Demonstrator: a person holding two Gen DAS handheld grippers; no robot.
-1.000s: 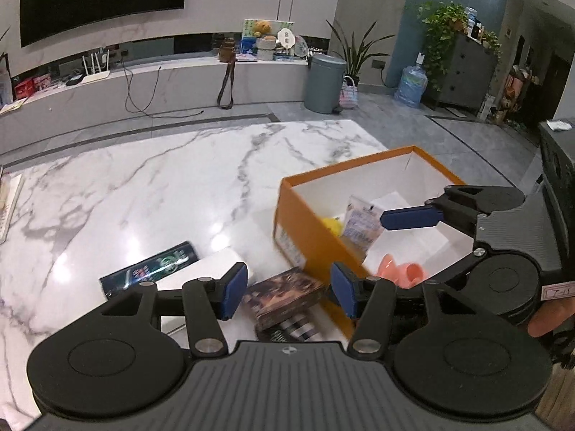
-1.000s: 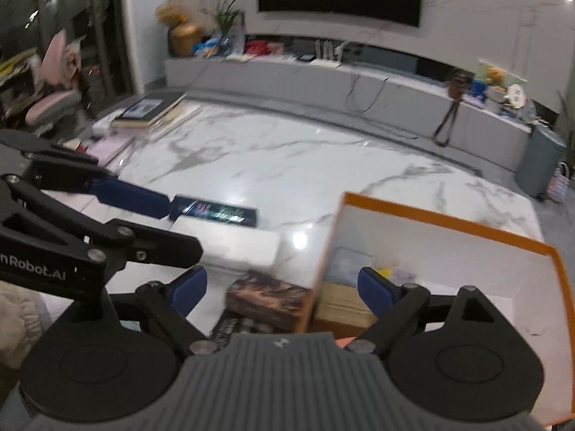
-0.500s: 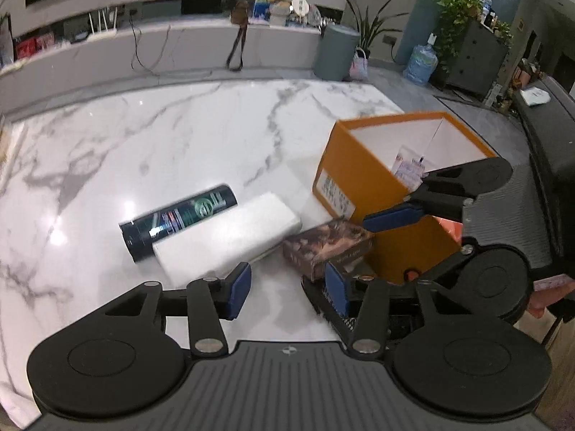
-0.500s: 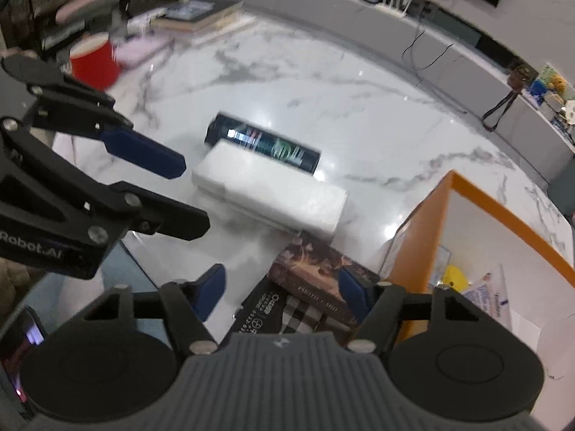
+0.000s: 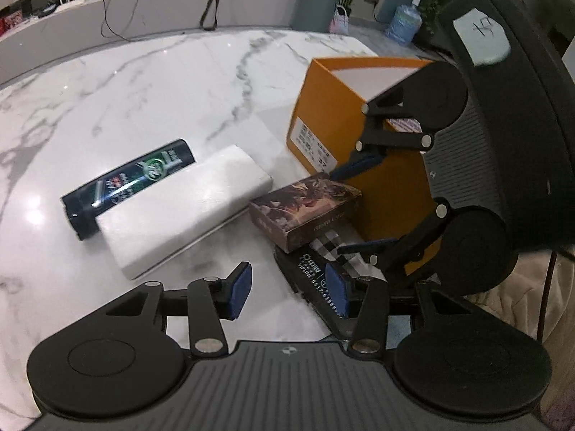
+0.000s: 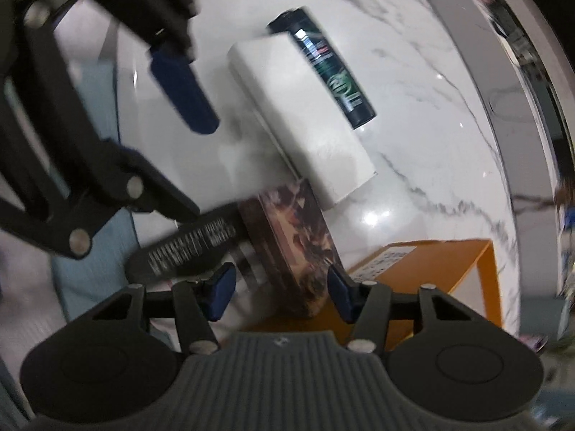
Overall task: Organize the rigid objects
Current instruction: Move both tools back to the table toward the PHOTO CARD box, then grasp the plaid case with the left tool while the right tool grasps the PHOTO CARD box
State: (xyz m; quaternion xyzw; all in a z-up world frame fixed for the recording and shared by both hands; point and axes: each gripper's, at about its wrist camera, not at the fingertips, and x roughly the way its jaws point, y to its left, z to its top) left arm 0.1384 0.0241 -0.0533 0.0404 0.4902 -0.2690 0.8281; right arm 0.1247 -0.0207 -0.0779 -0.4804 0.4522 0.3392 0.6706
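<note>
A brown printed box (image 5: pixel 305 212) lies on a black checked box (image 5: pixel 323 273), against the orange box (image 5: pixel 330 122) on the marble table. A white box (image 5: pixel 183 208) and a dark tube (image 5: pixel 129 186) lie to the left. My right gripper (image 6: pixel 280 294) is open, its jaws on either side of the brown box (image 6: pixel 294 244); it also shows in the left wrist view (image 5: pixel 363 204). My left gripper (image 5: pixel 289 291) is open and empty, just in front of the black box; it shows at the upper left of the right wrist view (image 6: pixel 179 89).
The orange box (image 6: pixel 431 265) stands at the table's right side. A grey bin (image 5: pixel 316 7), a water jug (image 5: pixel 402 25) and plants stand on the floor beyond. A long grey ledge with cables runs behind the table.
Both grippers have come down and closer to the boxes. The right gripper has swung over the brown box, its jaws now astride it. Nothing has been taken hold of.
</note>
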